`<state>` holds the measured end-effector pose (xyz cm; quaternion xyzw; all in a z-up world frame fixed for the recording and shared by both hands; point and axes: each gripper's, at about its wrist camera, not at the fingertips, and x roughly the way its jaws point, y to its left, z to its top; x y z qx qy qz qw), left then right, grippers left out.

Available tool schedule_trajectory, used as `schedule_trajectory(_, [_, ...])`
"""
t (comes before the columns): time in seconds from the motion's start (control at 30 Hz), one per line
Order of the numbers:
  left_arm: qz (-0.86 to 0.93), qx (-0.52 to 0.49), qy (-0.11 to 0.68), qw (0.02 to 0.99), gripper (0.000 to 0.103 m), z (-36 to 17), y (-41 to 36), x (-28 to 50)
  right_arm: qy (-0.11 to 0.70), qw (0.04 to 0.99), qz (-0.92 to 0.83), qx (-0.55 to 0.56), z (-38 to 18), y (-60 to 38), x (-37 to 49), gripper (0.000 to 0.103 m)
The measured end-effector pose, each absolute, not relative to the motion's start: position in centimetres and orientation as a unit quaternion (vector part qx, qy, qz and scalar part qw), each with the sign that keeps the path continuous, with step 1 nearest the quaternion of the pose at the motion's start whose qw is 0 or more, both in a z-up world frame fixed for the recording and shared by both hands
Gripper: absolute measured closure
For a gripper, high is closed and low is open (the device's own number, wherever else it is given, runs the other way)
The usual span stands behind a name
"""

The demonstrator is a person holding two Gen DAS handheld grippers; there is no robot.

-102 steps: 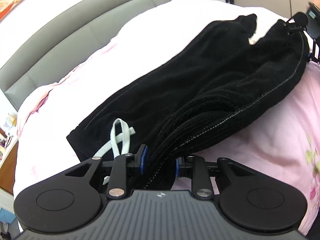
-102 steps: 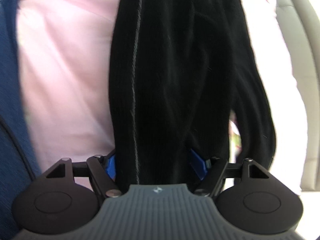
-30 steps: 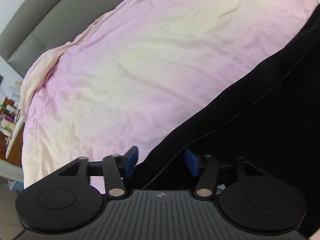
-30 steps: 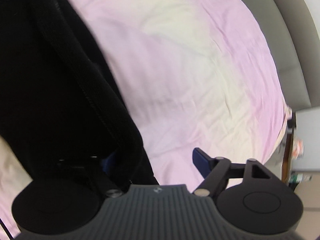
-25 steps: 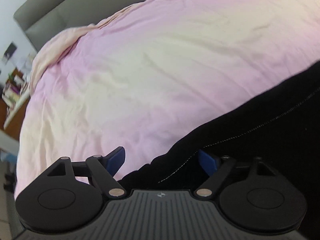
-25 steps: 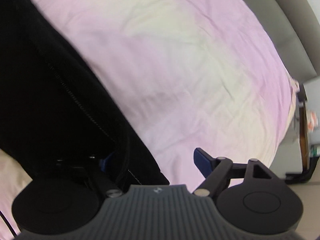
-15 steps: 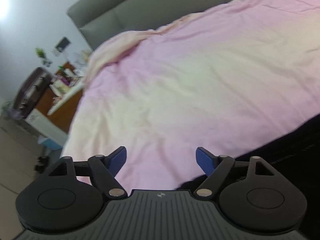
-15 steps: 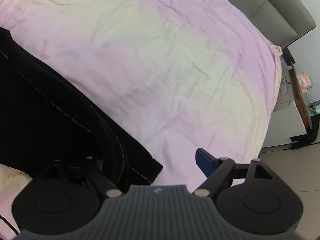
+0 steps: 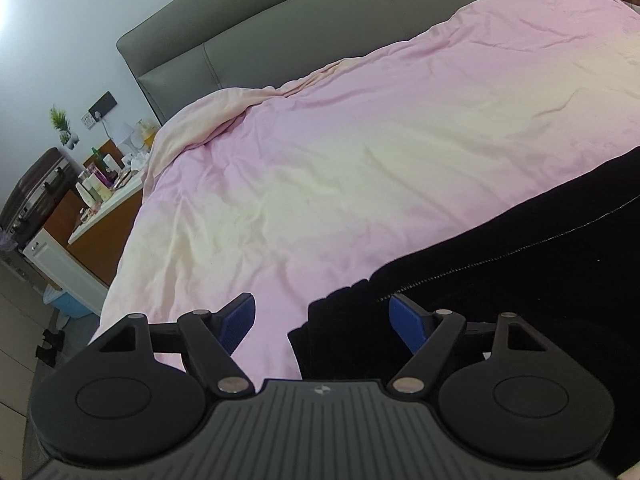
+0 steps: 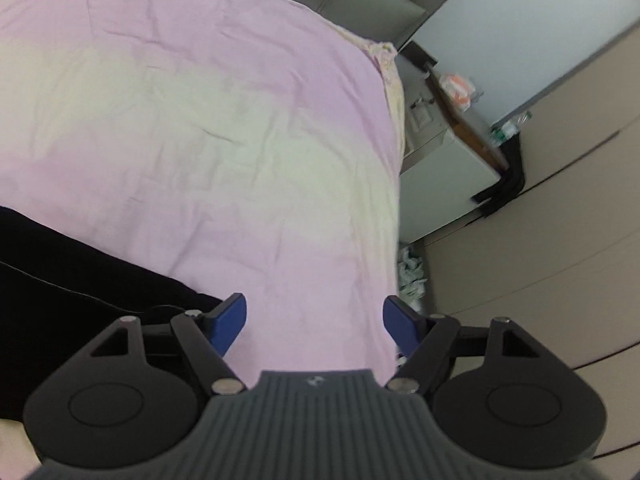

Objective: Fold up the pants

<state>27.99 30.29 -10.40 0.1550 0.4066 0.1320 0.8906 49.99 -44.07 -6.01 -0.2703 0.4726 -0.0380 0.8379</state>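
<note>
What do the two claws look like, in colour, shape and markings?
Both look alike. The left claw and the right claw each have blue pads on black linkage arms with silver pivot pins, two round black discs, and a grey ribbed body bearing a small white logo. No cables or sleeves show.

A bed with a grey padded headboard carries everything — a wrinkled pink cover spreads across it, and black pants lie flat on that cover at the near edge, a pale seam running along them.
</note>
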Motion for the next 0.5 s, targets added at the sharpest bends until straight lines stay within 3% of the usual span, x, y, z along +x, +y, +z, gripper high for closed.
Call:
schedule_trajectory(0.17, [0.142,0.102,0.415,0.893,0.007,-11.0,30.9,25.1,0.517,0.846,-0.034,-0.127,-11.1,-46.6,47.7,0.029])
schedule_trajectory(0.5, [0.167,-0.155,0.404,0.886,0.004,-12.5,35.0,17.2,0.505,0.834,-0.058,0.214,-21.9,-48.6,40.2,0.029])
